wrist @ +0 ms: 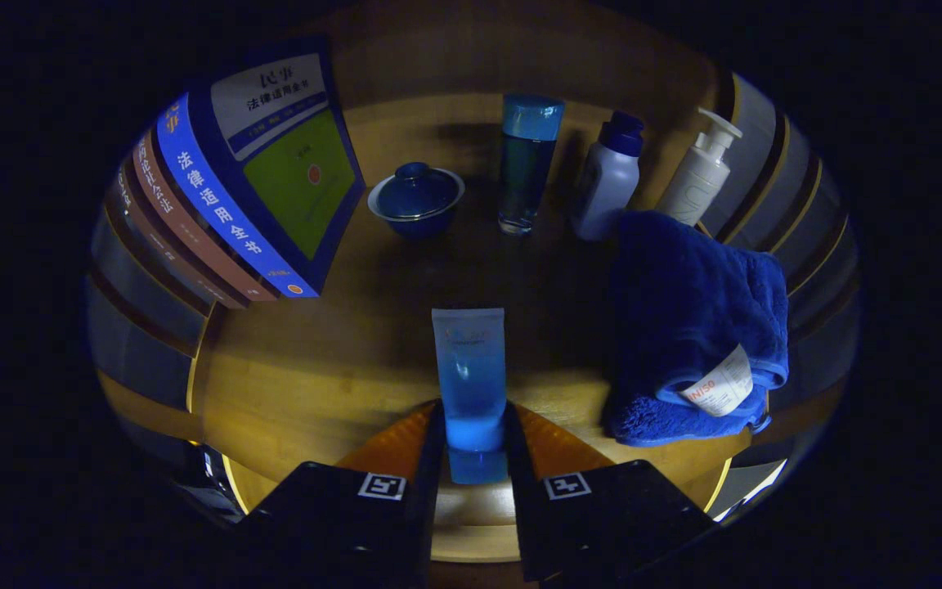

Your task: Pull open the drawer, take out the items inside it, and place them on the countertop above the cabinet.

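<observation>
Gripper (475, 446) clamped on the blue tube (469, 376), both fingers pressing its lower end, tube over the wooden tabletop (316, 368). Bare wood at 12 up to the lidded bowl (416, 199) and tall bottle (527, 164). Blue towel (696, 319) close at 2, books (250, 188) at 10.

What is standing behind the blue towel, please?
Behind the blue towel stand a white pump bottle and a blue-capped bottle; the towel covers the pump bottle's base. The gripper holds the blue tube.
</observation>
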